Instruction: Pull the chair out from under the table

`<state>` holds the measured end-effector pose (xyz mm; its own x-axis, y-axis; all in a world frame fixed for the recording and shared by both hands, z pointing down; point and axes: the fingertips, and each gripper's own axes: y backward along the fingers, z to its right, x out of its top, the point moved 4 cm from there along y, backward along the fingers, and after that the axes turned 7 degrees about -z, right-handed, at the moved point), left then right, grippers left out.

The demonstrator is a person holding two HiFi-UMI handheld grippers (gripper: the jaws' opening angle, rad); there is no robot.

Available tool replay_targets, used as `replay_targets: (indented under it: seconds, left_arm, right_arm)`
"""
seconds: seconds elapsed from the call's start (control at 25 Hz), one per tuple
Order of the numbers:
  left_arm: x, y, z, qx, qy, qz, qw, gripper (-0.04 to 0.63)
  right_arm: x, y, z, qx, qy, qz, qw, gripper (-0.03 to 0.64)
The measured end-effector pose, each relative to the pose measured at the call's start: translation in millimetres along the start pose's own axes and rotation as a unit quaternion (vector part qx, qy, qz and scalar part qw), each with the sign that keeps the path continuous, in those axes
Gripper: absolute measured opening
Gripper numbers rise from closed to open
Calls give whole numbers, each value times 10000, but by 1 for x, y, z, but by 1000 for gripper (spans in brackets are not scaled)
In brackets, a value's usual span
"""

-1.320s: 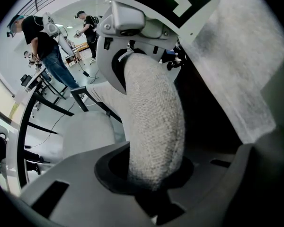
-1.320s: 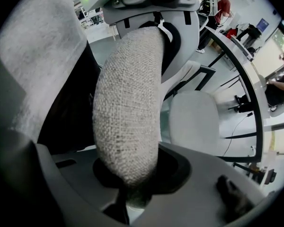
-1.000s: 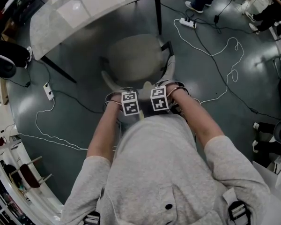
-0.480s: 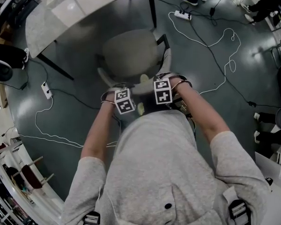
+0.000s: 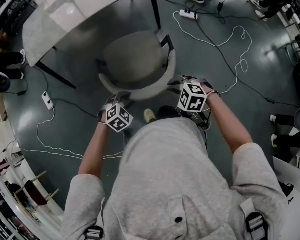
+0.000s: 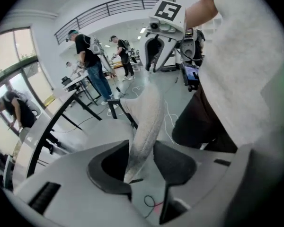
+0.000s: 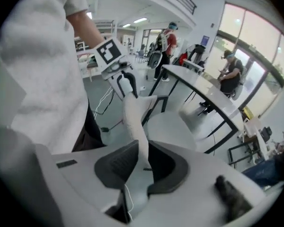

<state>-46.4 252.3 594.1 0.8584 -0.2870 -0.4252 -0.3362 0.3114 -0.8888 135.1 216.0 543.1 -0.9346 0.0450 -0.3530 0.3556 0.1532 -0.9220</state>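
The chair (image 5: 134, 58) has a round beige seat and a curved pale backrest (image 5: 140, 90); it stands just out from the white table (image 5: 75, 11). My left gripper (image 5: 115, 111) is at the backrest's left end. In the left gripper view the backrest (image 6: 149, 112) runs between its jaws, which have just been opening and do not clamp it. My right gripper (image 5: 190, 93) is at the right end. Its jaws have just been closing, and in the right gripper view they pinch the backrest (image 7: 135, 117) just above the seat (image 7: 173, 126).
Black table legs (image 5: 154, 6) stand beside the chair. White cables (image 5: 240, 49) and two power strips (image 5: 192, 15) (image 5: 47, 100) lie on the dark floor. My shoe (image 5: 149, 115) is under the backrest. People work at desks in the background (image 6: 92, 63).
The two grippers sat side by side at the middle of the backrest; now they are spread to its left and right ends and have risen. The left jaws stand wider.
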Motion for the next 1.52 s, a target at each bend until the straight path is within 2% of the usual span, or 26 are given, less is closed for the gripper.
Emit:
replay_targets:
  seconds: [0.12, 0.16, 0.2, 0.28, 0.32, 0.4, 0.52, 0.6, 0.68, 0.76, 0.84, 0.92, 1.0, 1.04, 1.16, 1.52]
  left_arm:
    - [-5, 24, 2, 493, 767, 230, 9956, 146]
    - [-7, 34, 3, 586, 1112, 350, 9914, 96]
    - [-9, 45, 5, 659, 1506, 502, 9851, 58]
    - [-7, 68, 8, 807, 2276, 890, 9663, 41]
    - [-3, 79, 12, 895, 2569, 1098, 9560, 37]
    - [10, 99, 20, 1117, 2921, 1459, 9386, 35]
    - [39, 121, 29, 1479, 3134, 1843, 9198, 35]
    - [62, 134, 42, 1588, 3216, 2137, 9087, 35]
    - [86, 146, 57, 1671, 3254, 2426, 8985, 35]
    - [106, 157, 71, 1770, 3260, 2630, 8906, 35]
    - [120, 165, 84, 1897, 3302, 2754, 8827, 35]
    - [130, 174, 98, 2052, 3402, 2849, 8723, 35]
    - [135, 181, 109, 2228, 3524, 2920, 8608, 35]
    - [135, 182, 114, 2303, 3594, 2938, 8553, 35]
    - [134, 184, 127, 2432, 3756, 2921, 8453, 35]
    - [139, 196, 147, 2569, 3658, 2997, 8428, 35]
  right_arm:
    - [-15, 51, 2, -314, -496, 631, 9963, 51]
    - [-23, 68, 1, -423, -703, 830, 9932, 47]
    - [-32, 84, 1, -546, -943, 1023, 9888, 43]
    - [-52, 113, -1, -789, -1458, 1347, 9769, 40]
    - [-62, 127, -4, -885, -1697, 1480, 9703, 40]
    - [-82, 156, -13, -1042, -2074, 1712, 9575, 40]
    - [-112, 196, -29, -1216, -2313, 1832, 9477, 40]
    - [-131, 218, -42, -1340, -2321, 1767, 9471, 40]
    - [-146, 235, -54, -1571, -2463, 1841, 9385, 40]
    - [-155, 249, -61, -1887, -2878, 2190, 9130, 40]
    - [-160, 257, -69, -2163, -3374, 2660, 8767, 40]
    - [-160, 262, -81, -2378, -3706, 2992, 8465, 40]
    - [-154, 262, -92, -2504, -3912, 3162, 8272, 40]
    - [-150, 260, -97, -2515, -3965, 3237, 8214, 40]
    - [-135, 254, -110, -2436, -3952, 3407, 8175, 40]
    - [-125, 261, -116, -2392, -3914, 3698, 8080, 40]
